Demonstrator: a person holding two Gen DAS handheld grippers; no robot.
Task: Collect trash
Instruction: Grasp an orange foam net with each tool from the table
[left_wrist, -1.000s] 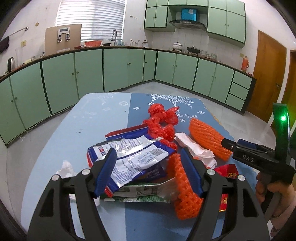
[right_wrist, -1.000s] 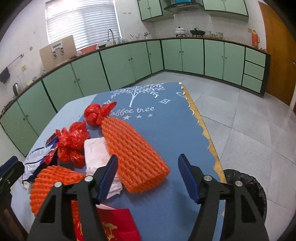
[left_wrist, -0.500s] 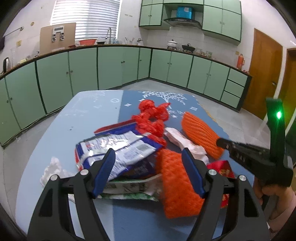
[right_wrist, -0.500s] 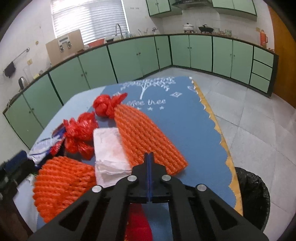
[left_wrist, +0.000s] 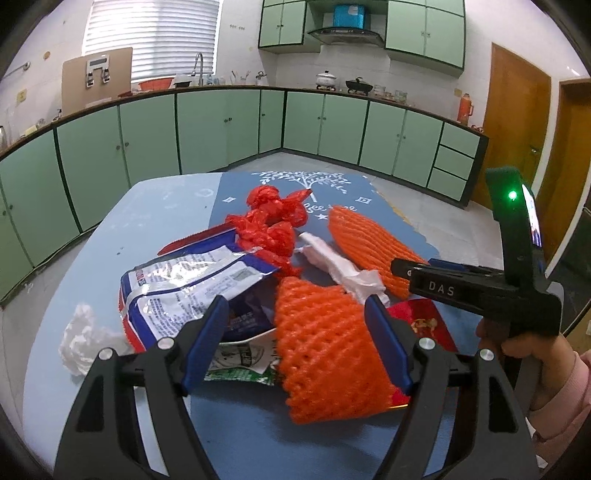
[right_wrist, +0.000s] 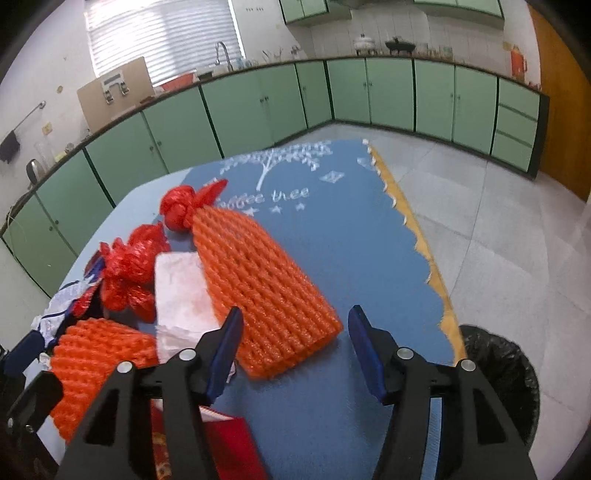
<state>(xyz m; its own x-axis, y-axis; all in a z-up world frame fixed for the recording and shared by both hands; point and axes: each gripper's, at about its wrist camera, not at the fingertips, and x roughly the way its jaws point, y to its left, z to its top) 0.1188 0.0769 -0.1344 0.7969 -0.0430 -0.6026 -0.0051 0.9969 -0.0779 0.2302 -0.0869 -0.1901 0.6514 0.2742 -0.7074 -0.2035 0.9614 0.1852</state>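
Straddling the near orange foam net (left_wrist: 325, 354), the left hand-held gripper (left_wrist: 295, 343) gapes wide; the right hand-held gripper (right_wrist: 295, 350), also parted, faces the longer net (right_wrist: 258, 288).

red packet (left_wrist: 421, 321) is mostly buried under the orange foam net (left_wrist: 325, 350), and the bin (right_wrist: 506, 373) gets cut off far right.

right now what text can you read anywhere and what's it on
"coffee tree": white letters on the blue tablecloth, under the tree drawing.
"DAS": on the right gripper body, seen from the left wrist.
Snack wrapper print: too small to read.
Red packet gold print: unreadable.
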